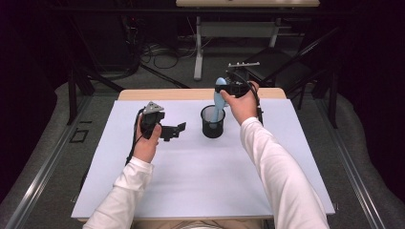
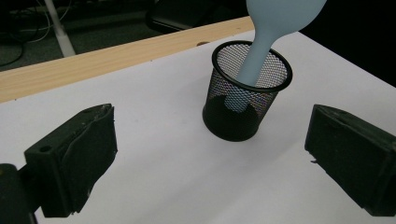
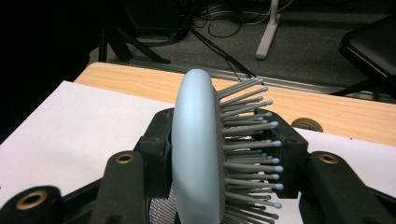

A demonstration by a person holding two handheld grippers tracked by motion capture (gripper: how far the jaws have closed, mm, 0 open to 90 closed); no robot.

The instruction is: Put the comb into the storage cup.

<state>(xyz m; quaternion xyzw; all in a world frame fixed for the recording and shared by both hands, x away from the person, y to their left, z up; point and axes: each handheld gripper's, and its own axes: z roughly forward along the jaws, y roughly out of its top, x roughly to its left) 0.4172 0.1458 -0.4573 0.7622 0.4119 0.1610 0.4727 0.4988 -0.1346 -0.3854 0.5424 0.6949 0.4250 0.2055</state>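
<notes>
The pale blue hairbrush (image 1: 219, 98) stood nearly upright, handle down inside the black mesh cup (image 1: 213, 122), head up and tilted slightly away from me, bristles to one side. My right tongs (image 3: 219, 154) were clamped across the head. To do it well, I judged I should lower straight along the handle until it bottomed, then let go. My left tongs (image 1: 175, 130) hung wide open, empty, beside the cup on the white counter (image 1: 191, 176).

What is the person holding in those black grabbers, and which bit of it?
The right tool clamps the head of a pale blue plastic hairbrush, handle down in the black mesh cup. The left tool is open and holds nothing.
</notes>
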